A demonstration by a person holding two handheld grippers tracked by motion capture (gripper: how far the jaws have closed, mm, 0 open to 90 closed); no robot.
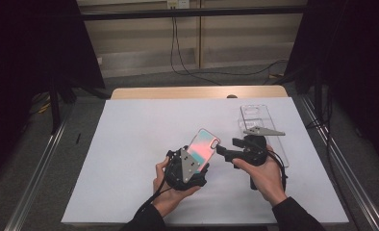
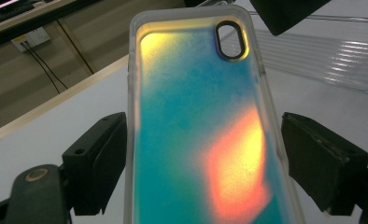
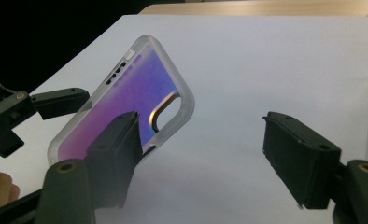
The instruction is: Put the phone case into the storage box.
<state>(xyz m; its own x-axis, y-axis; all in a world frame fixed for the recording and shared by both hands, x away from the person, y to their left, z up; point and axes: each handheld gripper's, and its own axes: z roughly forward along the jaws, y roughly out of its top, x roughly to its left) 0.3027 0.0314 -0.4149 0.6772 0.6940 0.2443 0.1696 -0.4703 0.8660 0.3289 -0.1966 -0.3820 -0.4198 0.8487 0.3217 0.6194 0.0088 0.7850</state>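
The left gripper (image 1: 187, 166) holds the phone case (image 1: 203, 146) above the white surface (image 1: 130, 144), near its middle and toward the person. In the left gripper view the case (image 2: 196, 130) runs up between the two jaws; the left jaw lies against its edge, while the right jaw appears to stand a little off the other edge, so whether the clamp is firm cannot be told from here. The case's long axis points away from that gripper toward about 1 o'clock in the high view, with the camera hole at the far end.

The right gripper (image 1: 228, 150) sits just beside the case's free end, at about 3 o'clock from it. Its jaws stand wide apart and empty. In the right gripper view the case (image 3: 126, 100) lies off toward 10 o'clock, partly behind the left jaw rather than in the gap between the two. The right gripper is the nearer one to the free end, and judging by this it would need to swing leftward to bring that end between its jaws.

A clear tray (image 1: 259, 118) lies flat on the surface beyond the right gripper, at about 12 o'clock from it.
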